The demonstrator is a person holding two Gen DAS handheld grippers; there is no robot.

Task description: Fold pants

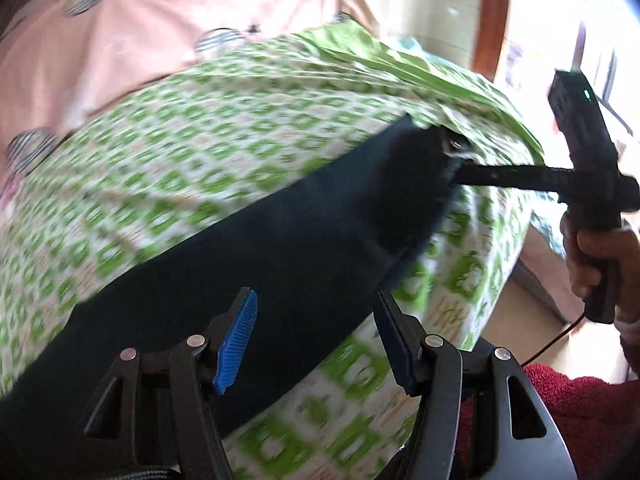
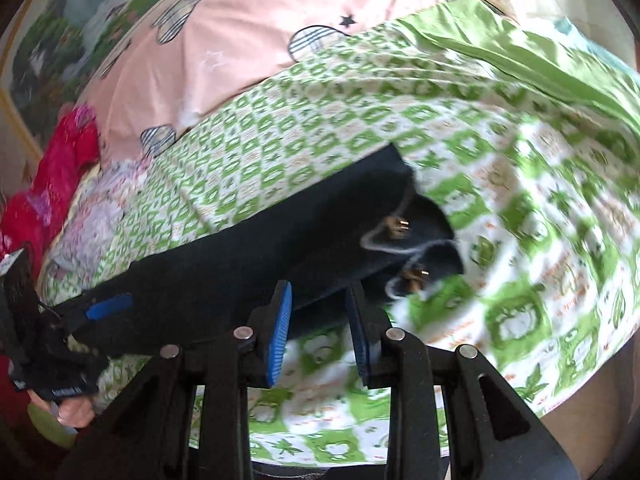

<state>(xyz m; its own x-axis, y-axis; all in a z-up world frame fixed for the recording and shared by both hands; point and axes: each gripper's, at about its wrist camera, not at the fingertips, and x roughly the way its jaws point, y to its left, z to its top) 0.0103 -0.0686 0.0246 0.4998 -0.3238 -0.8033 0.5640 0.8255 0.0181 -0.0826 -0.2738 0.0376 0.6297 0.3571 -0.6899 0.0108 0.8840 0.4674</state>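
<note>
Dark navy pants [image 1: 280,248] lie stretched in a long strip across a green-and-white checked bed sheet [image 1: 208,136]. In the right wrist view the pants [image 2: 240,264] show a waist end with gold buttons [image 2: 400,224] and pale lining. My left gripper [image 1: 316,296] hangs open over the leg part, the pads clear of the cloth. It shows again as the left gripper [image 2: 100,312] at the leg end. My right gripper [image 2: 320,288] is open at the pants' near edge by the waist. Seen from the left, the right gripper [image 1: 460,174] reaches the waistband, held by a hand [image 1: 592,256].
A pink duvet [image 2: 248,32] with striped shapes covers the far side of the bed. A red garment [image 2: 60,168] and a lilac cloth [image 2: 96,232] lie at the left. A plain green sheet [image 2: 500,44] bunches at the back right. A red towel [image 1: 580,408] sits near the bed's edge.
</note>
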